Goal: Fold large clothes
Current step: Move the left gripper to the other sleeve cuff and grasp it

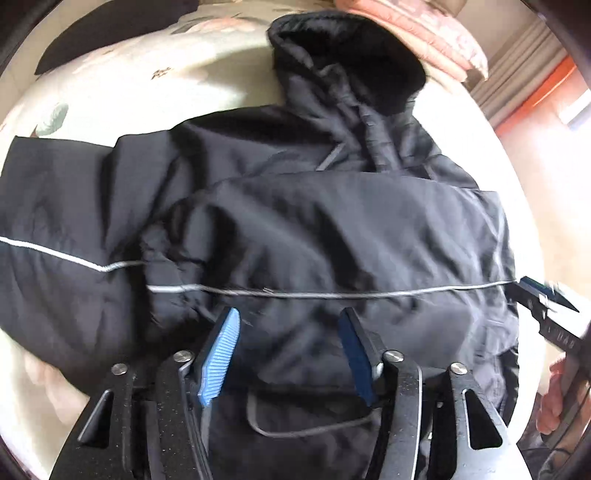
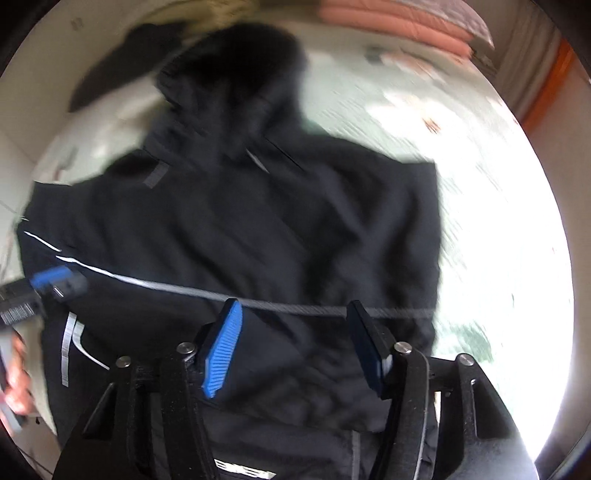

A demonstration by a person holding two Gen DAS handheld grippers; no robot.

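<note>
Folding is only partly done: black jacket [image 1: 295, 229] lies on the bed [image 1: 147, 96], 1 sleeve laid across its body, hood still out. Left claw [image 1: 291, 350] and right claw [image 2: 295, 347] hover released, grasping nothing.

Each camera sat on its own gripper and looked steeply down along the two fingers, close above a black hooded jacket [image 1: 314, 229] spread on a pale floral bedcover [image 1: 147, 85]. The left wrist view hung over the jacket's left part, the right wrist view over its right. Both shared the hood [image 2: 240, 74], the grey piping line [image 2: 295, 304] and pink folded bedding [image 2: 399, 26] beyond, and each caught the other gripper at its edge.
</note>
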